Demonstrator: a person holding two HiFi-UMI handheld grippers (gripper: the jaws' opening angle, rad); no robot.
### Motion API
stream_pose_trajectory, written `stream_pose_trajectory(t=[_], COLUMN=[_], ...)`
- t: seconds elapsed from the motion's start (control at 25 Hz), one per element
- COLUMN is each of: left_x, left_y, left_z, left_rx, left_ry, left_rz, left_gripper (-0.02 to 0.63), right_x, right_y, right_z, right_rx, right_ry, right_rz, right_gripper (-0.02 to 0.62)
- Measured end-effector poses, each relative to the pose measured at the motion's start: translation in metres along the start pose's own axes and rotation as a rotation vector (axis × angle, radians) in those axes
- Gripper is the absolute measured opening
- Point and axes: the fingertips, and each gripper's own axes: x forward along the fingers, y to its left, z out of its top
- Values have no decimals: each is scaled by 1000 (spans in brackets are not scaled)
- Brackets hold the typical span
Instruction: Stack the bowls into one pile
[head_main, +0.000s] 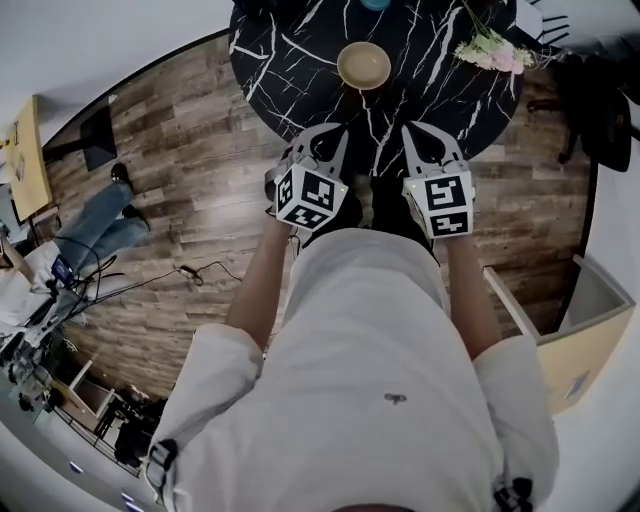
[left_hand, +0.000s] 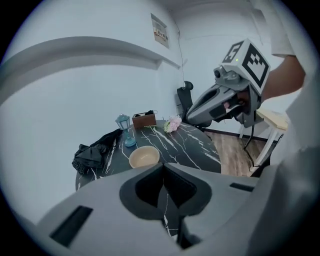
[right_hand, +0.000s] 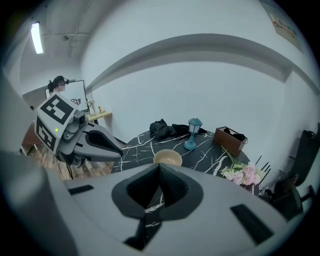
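Note:
A single beige bowl (head_main: 363, 65) stands on the round black marble table (head_main: 300, 60); I cannot tell whether others are nested in it. Both grippers hover apart from it, over the table's near edge. My left gripper (head_main: 333, 130) is shut, nothing between its jaws. My right gripper (head_main: 414, 128) is likewise shut and empty. In the left gripper view the bowl (left_hand: 144, 157) sits beyond the closed tips (left_hand: 164, 166), with the right gripper (left_hand: 192, 116) up at the right. The right gripper view has the bowl (right_hand: 167, 158) just past its tips (right_hand: 159, 165), and the left gripper (right_hand: 119, 148) at the left.
On the table's far side are a blue lantern (right_hand: 191, 134), a brown box (right_hand: 230, 139), pink flowers (right_hand: 244, 174) and a black cloth (right_hand: 162, 128). A dark office chair (head_main: 600, 110) and a wooden cabinet (head_main: 580, 340) stand to the right. Another person's legs (head_main: 100, 225) and cables lie left.

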Motion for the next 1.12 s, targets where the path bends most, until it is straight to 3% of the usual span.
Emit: stream_pose_trajectory(t=[0.36, 0.64, 1.12], left_x=[-44, -75, -105], left_y=[-6, 6, 15], left_z=[31, 58, 83], left_rx=[20, 24, 2], left_ry=[-164, -271, -359], left_rz=[-24, 9, 36], left_gripper=[6, 6, 6], right_x=[-35, -58, -82], right_y=[34, 41, 42], right_z=[32, 61, 91], right_rx=[85, 119, 49], right_ry=[-209, -312, -379], right_rz=[-13, -25, -52], right_gripper=[5, 5, 5])
